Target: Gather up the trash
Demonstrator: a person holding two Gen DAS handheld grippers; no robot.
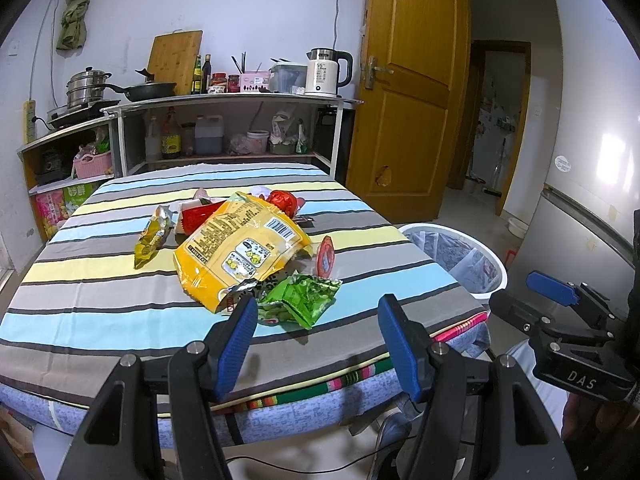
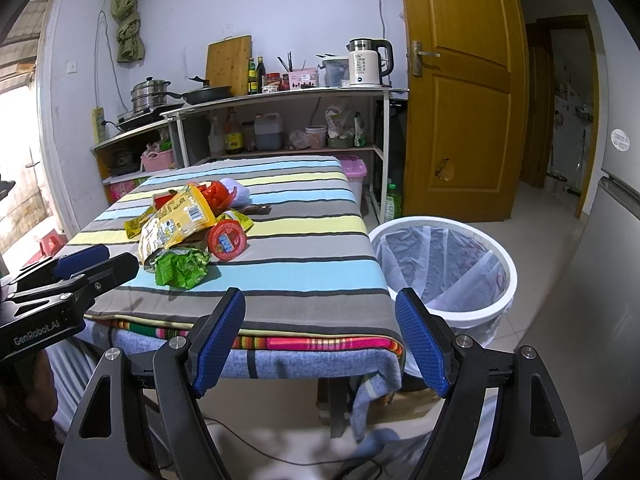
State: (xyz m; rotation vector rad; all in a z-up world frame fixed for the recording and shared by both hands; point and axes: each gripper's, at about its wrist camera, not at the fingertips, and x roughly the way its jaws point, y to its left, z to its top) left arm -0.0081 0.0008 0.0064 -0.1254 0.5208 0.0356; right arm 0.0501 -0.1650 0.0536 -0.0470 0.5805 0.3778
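Trash [image 1: 240,248], a heap of snack wrappers, is lying mid-table on the striped cloth [image 1: 100,280], nothing of it collected yet by the look of it. Left gripper [image 1: 318,344] is hanging over the near table edge, jaws standing well apart and holding nothing, aiming at the heap. Right gripper [image 2: 320,340] is hanging over the table's near right corner, jaws likewise apart and empty. Just ahead of the left gripper's fingertips, the green wrapper [image 1: 300,300] is sitting nearest, crumpled, touching the big yellow bag [image 1: 240,252], which is lying across the pile. A round red lid [image 2: 227,242] is leaning against the heap beside them; a small yellow packet [image 1: 150,240] is resting just apart on the far side. Further pieces behind, red and pale, are partly hidden, so their count is unclear. The white bin [image 2: 444,268], lined with a clear bag, is standing on the floor just beside the table's right edge, close to the right gripper. Step in hand, as judged: the opening reach, before any first pick. Next move is probably calling for the left gripper to advance and dip onto the green wrapper, pinch a raised fold rather than the flat cloth, then carry across to the bin. Thin foil may be slipping or dragging neighbours along.
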